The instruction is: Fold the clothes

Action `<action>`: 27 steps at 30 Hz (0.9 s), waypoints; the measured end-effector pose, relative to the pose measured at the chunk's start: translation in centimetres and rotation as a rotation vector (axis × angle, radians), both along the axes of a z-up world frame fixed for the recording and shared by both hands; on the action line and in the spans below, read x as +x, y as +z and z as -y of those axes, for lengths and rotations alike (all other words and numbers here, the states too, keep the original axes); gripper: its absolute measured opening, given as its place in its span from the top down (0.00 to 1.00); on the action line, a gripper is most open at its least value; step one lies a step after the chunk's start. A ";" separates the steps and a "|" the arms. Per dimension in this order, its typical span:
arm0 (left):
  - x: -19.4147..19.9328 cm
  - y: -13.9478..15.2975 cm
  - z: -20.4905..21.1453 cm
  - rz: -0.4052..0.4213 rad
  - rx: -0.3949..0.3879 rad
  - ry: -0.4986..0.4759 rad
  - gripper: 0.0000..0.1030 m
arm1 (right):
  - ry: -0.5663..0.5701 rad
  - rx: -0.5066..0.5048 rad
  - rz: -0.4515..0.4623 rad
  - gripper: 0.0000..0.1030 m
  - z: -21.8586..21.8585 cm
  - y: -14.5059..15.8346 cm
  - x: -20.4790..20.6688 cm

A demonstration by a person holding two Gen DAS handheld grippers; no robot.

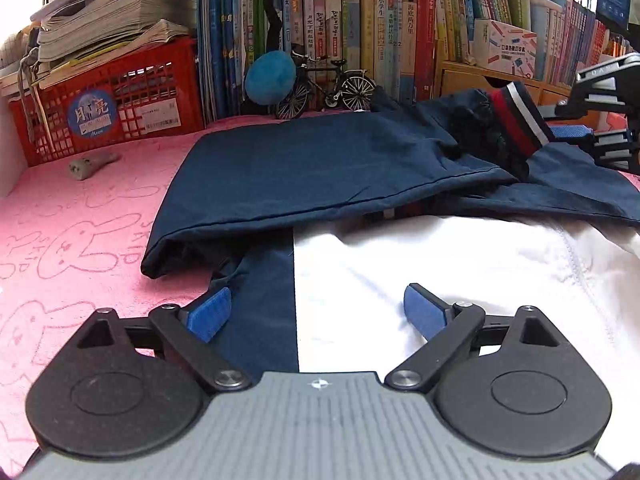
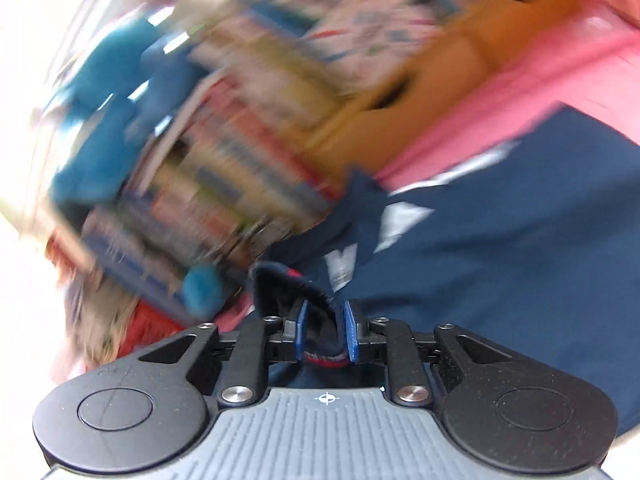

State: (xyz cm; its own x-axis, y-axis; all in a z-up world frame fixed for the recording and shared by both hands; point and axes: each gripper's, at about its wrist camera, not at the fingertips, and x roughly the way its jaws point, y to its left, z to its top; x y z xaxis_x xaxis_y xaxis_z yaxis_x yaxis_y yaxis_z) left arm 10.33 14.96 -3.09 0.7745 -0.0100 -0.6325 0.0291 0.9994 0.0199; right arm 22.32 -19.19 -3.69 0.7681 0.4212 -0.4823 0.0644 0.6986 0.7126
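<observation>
A navy and white jacket (image 1: 440, 264) lies on a pink towel (image 1: 80, 240). One navy sleeve (image 1: 320, 168) is laid across its upper part. My left gripper (image 1: 316, 306) stands open low over the jacket's front, one pad above the navy strip and one above the white panel, with nothing pinched. The sleeve's striped red, white and navy cuff (image 1: 516, 120) is lifted at the far right, and my right gripper (image 1: 556, 124) is shut on it. In the blurred right wrist view, the cuff (image 2: 320, 320) sits pressed between the blue pads of that gripper (image 2: 325, 312).
A red crate (image 1: 112, 116) stacked with papers stands at the back left. A row of books, a blue plush ball (image 1: 270, 76) and a model bicycle (image 1: 324, 88) line the back edge. A small grey object (image 1: 90, 164) lies on the towel. A wooden drawer unit (image 1: 468, 80) stands at the back right.
</observation>
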 end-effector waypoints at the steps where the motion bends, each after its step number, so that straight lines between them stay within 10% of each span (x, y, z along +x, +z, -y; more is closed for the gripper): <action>1: 0.0 0.0 0.0 0.000 0.000 0.000 0.08 | -0.008 -0.034 -0.008 0.79 0.3 -0.3 0.0; 6: 0.1 0.0 -0.2 -0.005 -0.007 0.005 0.06 | -0.049 -0.204 -0.048 0.73 1.5 -1.8 -0.3; 11: 0.2 0.0 -0.4 -0.010 -0.011 0.011 0.04 | 0.079 -0.381 0.085 0.31 -0.6 -1.2 -2.2; 16: 0.3 0.0 -0.5 -0.012 -0.013 0.014 0.03 | 0.220 -0.537 0.200 0.14 -4.4 0.1 -3.2; 19: 0.2 0.0 -0.4 -0.013 -0.013 0.015 0.03 | 0.077 -0.572 0.156 0.09 -5.6 0.1 -1.6; 24: 0.2 0.0 -0.5 -0.012 -0.012 0.017 0.03 | -0.050 -0.385 0.026 0.10 -4.0 -1.1 2.3; 26: 0.1 0.0 -0.5 -0.006 -0.008 0.026 0.03 | -0.007 -0.376 0.017 0.59 -4.3 -0.9 3.2; 27: -0.1 0.1 -0.6 0.003 -0.007 0.037 0.04 | 0.024 -0.387 0.015 0.64 -4.6 -0.7 3.5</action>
